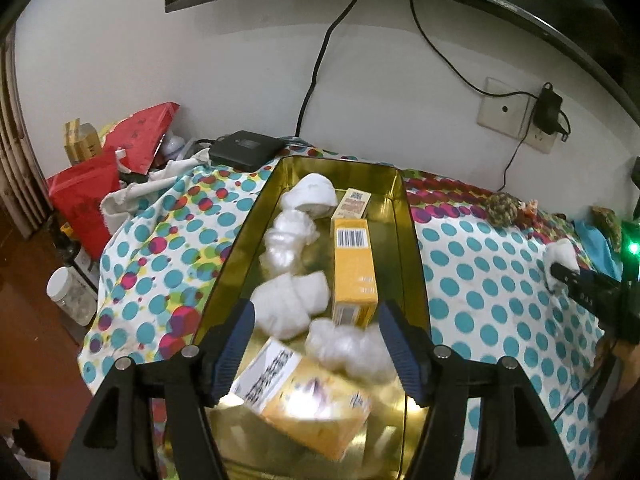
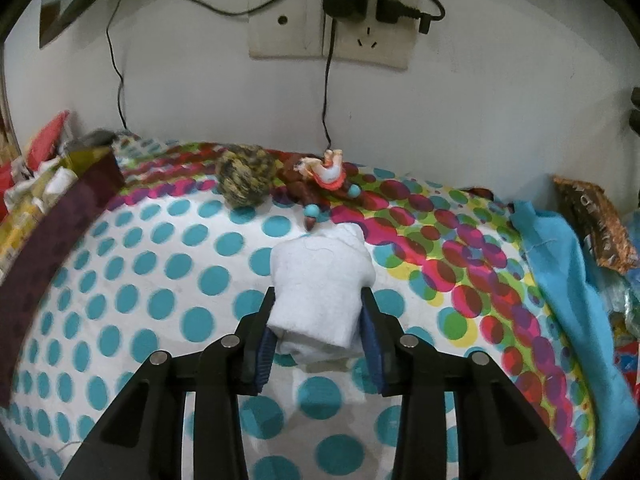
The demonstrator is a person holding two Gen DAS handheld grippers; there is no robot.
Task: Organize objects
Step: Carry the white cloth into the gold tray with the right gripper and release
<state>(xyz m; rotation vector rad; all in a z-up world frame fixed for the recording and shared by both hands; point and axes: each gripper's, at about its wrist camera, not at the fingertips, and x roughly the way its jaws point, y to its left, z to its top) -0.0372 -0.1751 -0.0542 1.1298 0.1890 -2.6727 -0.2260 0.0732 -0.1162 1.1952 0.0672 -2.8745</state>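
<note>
**Item: rolled white cloth bundle, in transit to gold tin tray**

Location: the rolled white cloth bundle (image 2: 322,292) sits centre frame in the right wrist view, above the dotted tablecloth (image 2: 120,280). Right gripper (image 2: 320,336) is clamped on its lower end. Left gripper (image 1: 316,344) stands apart and empty over the gold metal tray (image 1: 412,240), above a yellow carton (image 1: 304,400).

Orientation: long axis runs up the frame, free end toward the wall.

Handling, as judged: carry toward frame left, lower into bare tray floor, release gently.
</note>
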